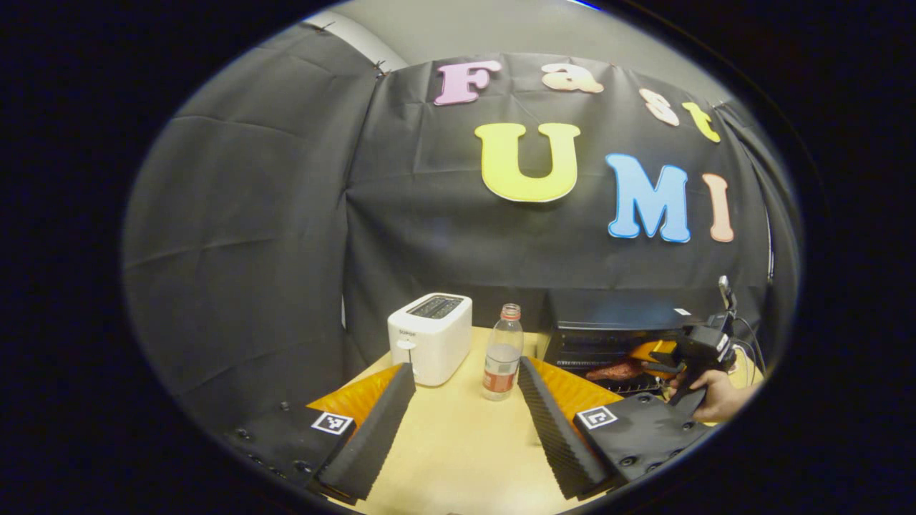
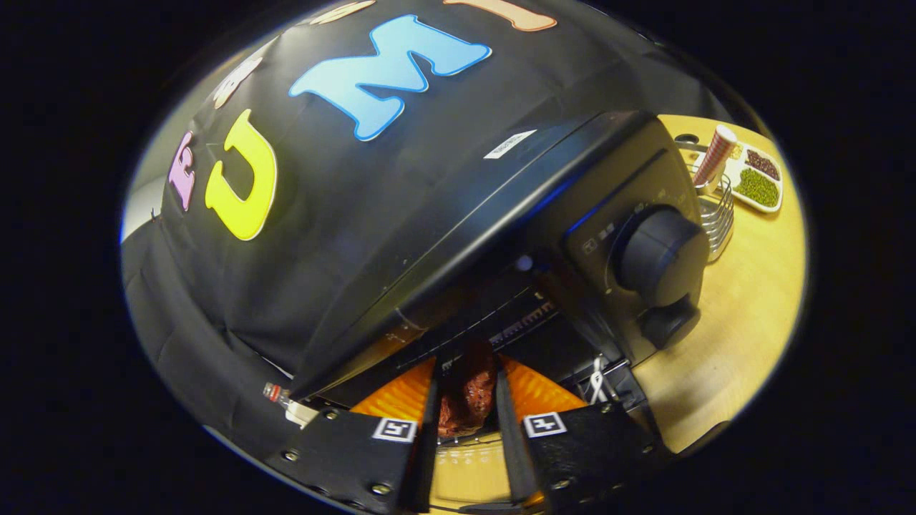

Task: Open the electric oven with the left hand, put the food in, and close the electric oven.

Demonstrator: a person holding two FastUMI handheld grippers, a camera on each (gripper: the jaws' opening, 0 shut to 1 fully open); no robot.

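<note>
Holding the food tight between both fingers, the right gripper pokes it into the open oven to set it on the rack. The left gripper waits wide open over the desk, near a toaster and bottle.

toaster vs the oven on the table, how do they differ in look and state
The toaster is white and upright with slots on top; the electric oven is black, wider and front-loading. The toaster stands untouched, apart from both grippers; the oven is open, with the right gripper holding reddish food at its mouth. Both sit on the wooden table.
</note>
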